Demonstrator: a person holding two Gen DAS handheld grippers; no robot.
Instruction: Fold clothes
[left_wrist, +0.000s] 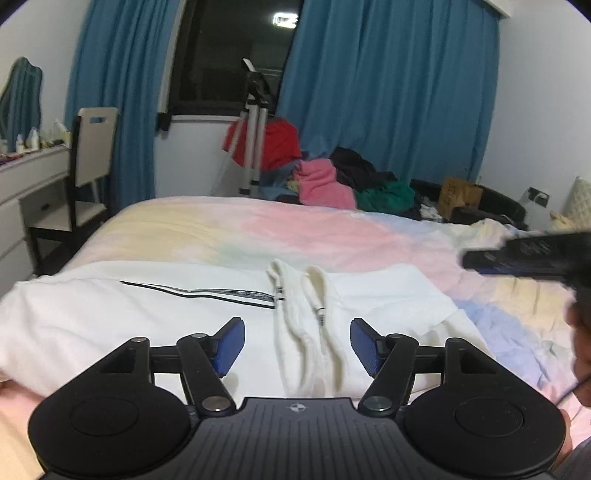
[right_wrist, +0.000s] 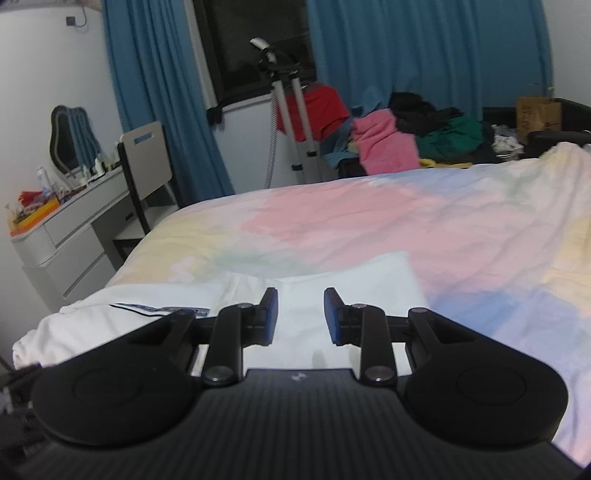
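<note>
A white garment with thin dark stripes (left_wrist: 155, 317) lies partly folded on the near edge of the pastel bedspread (left_wrist: 288, 229). Its two narrow white bands (left_wrist: 306, 332) run toward me down the middle. My left gripper (left_wrist: 297, 345) is open and empty, hovering just above the garment with the bands between its blue pads (left_wrist: 231, 347). My right gripper (right_wrist: 301, 315) is open and empty above the garment's right part (right_wrist: 332, 280). The right gripper also shows as a dark blurred shape in the left wrist view (left_wrist: 524, 254).
A pile of clothes, pink (left_wrist: 321, 182), green (left_wrist: 388, 194), black and red (left_wrist: 280, 142), lies beyond the bed's far edge beside a silver stand (left_wrist: 253, 133). A white desk with a chair (left_wrist: 92, 162) stands at the left. Blue curtains (left_wrist: 388, 81) flank a dark window.
</note>
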